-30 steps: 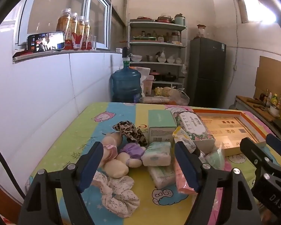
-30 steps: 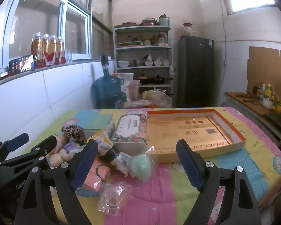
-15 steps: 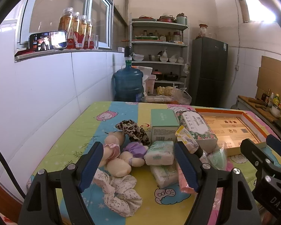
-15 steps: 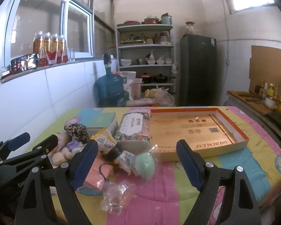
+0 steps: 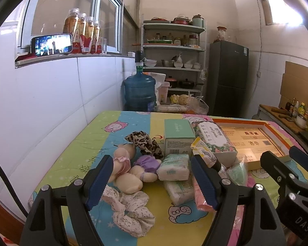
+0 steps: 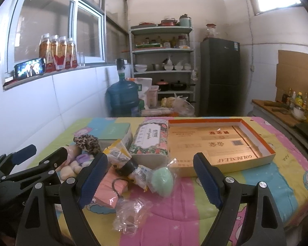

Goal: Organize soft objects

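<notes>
Plush doll (image 5: pixel 131 172) between open left claw (image 5: pixel 152 181)

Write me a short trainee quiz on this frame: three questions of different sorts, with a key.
1. True or false: the left gripper is shut on the plush doll.
2. Multiple choice: what lies inside the orange-rimmed shallow box? A) the leopard scrunchie B) the green egg-shaped toy C) none of the soft items
3. Fill in: in the left wrist view, the floral scrunchie lies nearer the camera than the ____.

Key
1. False; both the left and the right gripper are open and hold nothing.
2. C
3. plush doll
</notes>
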### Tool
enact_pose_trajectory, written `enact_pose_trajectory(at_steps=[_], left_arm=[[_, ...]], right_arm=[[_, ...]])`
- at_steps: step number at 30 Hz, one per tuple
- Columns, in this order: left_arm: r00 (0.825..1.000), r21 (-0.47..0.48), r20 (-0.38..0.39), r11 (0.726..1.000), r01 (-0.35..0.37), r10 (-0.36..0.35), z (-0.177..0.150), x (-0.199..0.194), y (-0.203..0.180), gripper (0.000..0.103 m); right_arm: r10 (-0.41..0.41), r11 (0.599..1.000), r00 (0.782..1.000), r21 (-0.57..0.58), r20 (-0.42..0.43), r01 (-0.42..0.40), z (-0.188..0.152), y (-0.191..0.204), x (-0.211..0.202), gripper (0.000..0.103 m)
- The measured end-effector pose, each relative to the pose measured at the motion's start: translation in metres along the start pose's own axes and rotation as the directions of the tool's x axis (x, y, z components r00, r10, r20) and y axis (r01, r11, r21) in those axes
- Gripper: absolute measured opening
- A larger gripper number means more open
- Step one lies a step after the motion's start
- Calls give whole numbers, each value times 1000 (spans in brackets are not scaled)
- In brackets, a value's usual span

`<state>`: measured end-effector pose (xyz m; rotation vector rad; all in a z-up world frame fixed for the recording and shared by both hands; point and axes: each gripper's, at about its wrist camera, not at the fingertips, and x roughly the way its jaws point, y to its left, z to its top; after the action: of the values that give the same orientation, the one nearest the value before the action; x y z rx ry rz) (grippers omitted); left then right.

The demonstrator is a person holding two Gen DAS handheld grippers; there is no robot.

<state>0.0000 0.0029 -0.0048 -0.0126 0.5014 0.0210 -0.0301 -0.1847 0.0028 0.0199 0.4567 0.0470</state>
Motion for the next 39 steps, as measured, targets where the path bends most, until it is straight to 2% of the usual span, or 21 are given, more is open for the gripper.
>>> enact_pose_trajectory(at_steps=[39], left_arm=[[1000,-4,-11,1000,17,-17,-5,1,1,78]], right_arm=[[28,999,1000,19,-12,-28,-3,2,2,86]])
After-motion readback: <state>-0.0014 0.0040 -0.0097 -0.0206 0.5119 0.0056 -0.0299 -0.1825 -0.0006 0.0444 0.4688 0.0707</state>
